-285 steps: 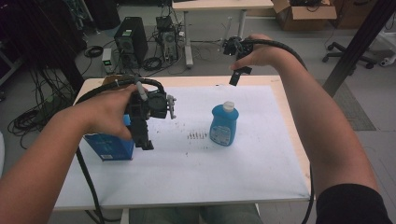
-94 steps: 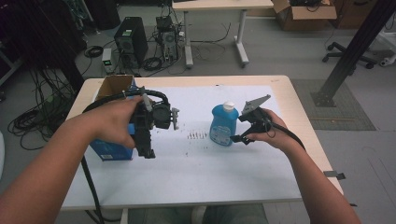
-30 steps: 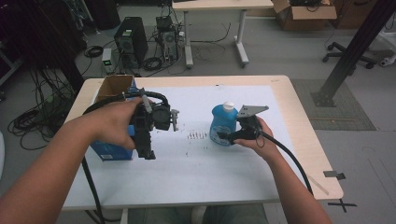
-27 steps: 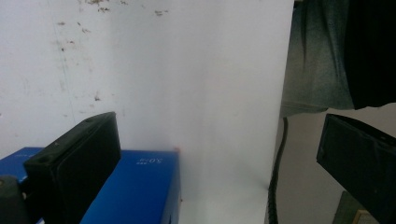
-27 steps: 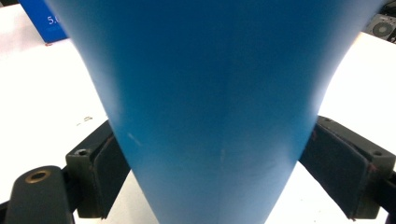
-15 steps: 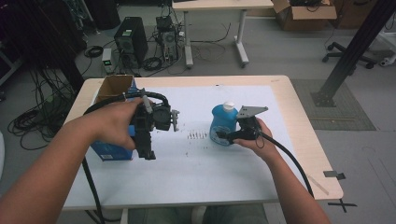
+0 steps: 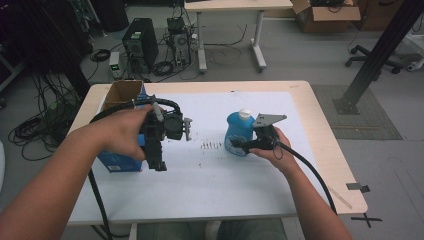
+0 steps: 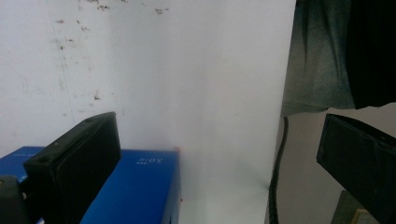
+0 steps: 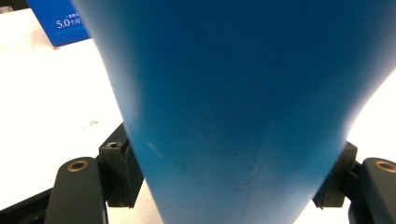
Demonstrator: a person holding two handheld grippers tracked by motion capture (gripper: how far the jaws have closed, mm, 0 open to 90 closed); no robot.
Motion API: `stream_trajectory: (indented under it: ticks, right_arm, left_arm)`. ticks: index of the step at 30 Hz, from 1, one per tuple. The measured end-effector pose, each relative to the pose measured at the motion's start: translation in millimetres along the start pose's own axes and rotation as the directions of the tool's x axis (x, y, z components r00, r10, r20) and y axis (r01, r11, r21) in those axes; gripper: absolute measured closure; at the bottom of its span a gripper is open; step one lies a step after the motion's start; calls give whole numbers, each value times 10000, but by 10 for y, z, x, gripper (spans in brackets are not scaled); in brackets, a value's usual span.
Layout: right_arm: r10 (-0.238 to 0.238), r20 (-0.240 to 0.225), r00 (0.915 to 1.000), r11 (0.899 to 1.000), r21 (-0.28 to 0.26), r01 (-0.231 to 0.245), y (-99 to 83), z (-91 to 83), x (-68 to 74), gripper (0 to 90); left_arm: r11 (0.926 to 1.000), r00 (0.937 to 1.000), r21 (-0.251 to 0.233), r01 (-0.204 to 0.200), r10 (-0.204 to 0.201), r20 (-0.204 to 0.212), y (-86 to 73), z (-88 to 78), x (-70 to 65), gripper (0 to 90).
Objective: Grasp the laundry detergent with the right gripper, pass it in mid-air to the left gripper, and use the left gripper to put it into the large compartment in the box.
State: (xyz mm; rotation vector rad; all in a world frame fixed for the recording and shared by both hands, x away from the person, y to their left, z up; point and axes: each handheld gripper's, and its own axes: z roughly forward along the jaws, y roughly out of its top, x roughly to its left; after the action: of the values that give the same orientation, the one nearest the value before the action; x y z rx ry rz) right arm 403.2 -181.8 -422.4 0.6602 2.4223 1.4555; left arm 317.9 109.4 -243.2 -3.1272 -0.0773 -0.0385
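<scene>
A blue bottle with a white cap stands upright on the white sheet, right of centre. My right gripper reaches in from the right, low on the bottle. In the right gripper view the bottle's blue body sits between the jaws, and both pads press its sides, so this gripper is shut on the bottle. My left gripper is held above the sheet at the left, pointing down. Its jaws stand wide apart around nothing, beside a blue box.
The blue box lies at the sheet's left edge, and also appears far off. Behind it stands an open cardboard box. Small dark specks mark the sheet's middle. Beyond the wooden table edge is floor with desks, chairs and cables.
My right gripper came from the far edge of the table down to the bottle, then slid left until its jaws held the bottle's lower body. My left gripper has hardly moved.
</scene>
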Motion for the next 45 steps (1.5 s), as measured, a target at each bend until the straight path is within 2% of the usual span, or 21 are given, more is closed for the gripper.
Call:
stream_trajectory:
  ticks: [9, 10, 20, 25, 27, 38, 40, 43, 44, 45]
  right_arm:
    - [-149, -109, 9998, 9999, -14, 149, -22, 25, 18, 379]
    - [-234, 61, 9997, 9997, -59, 235, -30, 21, 16, 420]
    - [-293, -107, 9995, 9994, -198, 291, -42, 14, -9, 452]
    - [-585, -151, 9982, 9982, -173, 583, -6, -14, -4, 462]
    - [-719, -265, 9971, 9970, -297, 711, 39, -60, -8, 464]
    - [-1073, -680, 9919, 9942, -163, 1065, 269, -350, -48, 463]
    - [-1338, -995, 9860, 9909, -31, 1342, 362, -441, -2, 463]
    - [-1427, -1205, 9824, 9896, 34, 1441, 406, -476, 44, 463]
    - [-1607, -1456, 9762, 9865, 68, 1635, 452, -506, 106, 463]
    - [-1607, -1456, 9762, 9865, 68, 1635, 452, -506, 106, 463]
  left_arm:
    - [10000, 10000, -21, -19, 19, -7, 5, 4, 2, 2]
    - [10000, 10000, -45, -18, 18, -25, -1, 5, 2, 2]
    - [10000, 10000, -16, -10, 10, -18, 13, 0, 12, 2]
    - [10000, 10000, 3, -51, 51, -11, 53, -22, 22, 2]
    - [10000, 10000, 43, -51, 51, -72, 88, -42, 32, 2]
    - [9996, 9995, 61, -276, 276, -119, 245, -139, 32, 2]
    - [9995, 9995, 93, -287, 288, -132, 267, -155, 56, 2]
    - [9995, 9995, 139, -267, 269, -153, 281, -163, 72, 2]
    - [9996, 9995, 122, -258, 260, -167, 294, -175, 83, 2]
    - [9996, 9995, 122, -258, 260, -167, 294, -175, 83, 2]
